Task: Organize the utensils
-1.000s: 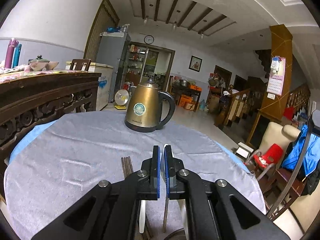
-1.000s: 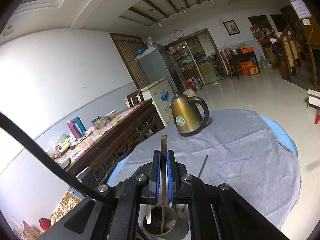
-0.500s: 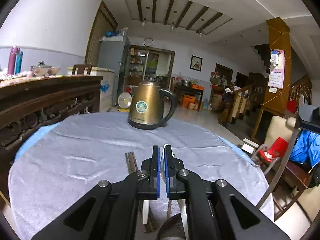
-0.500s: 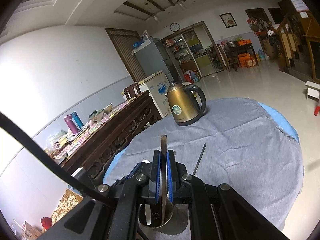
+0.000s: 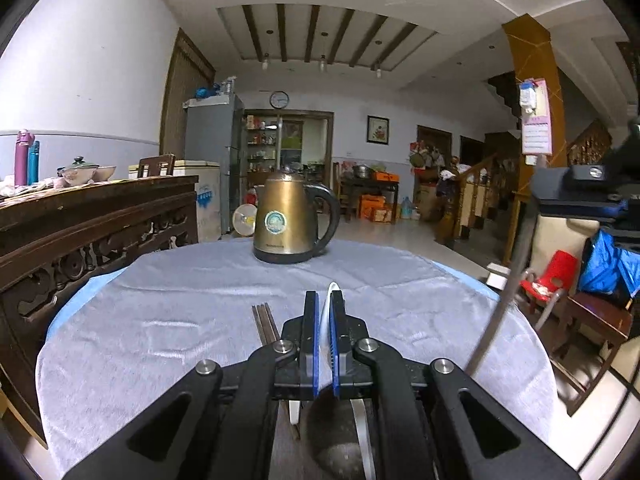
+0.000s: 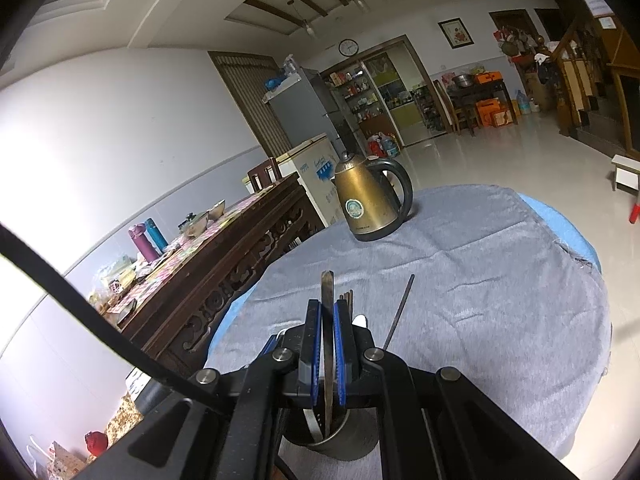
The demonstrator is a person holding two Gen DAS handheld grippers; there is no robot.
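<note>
Grippers both clenched over the round table with its grey cloth (image 5: 180, 320). Left gripper (image 5: 324, 312) pinches a thin white utensil handle (image 5: 331, 289), which runs down toward the dark metal utensil cup (image 5: 340, 446) just beneath its fingers. Right gripper (image 6: 328, 320) grips a flat dark metal utensil (image 6: 327, 292) upright, lower end inside that cup (image 6: 344, 442). Dark wooden chopsticks (image 5: 264, 320) lie on the cloth left of the left fingers. Brass-coloured electric kettle (image 5: 286, 216) stands at the far edge.
</note>
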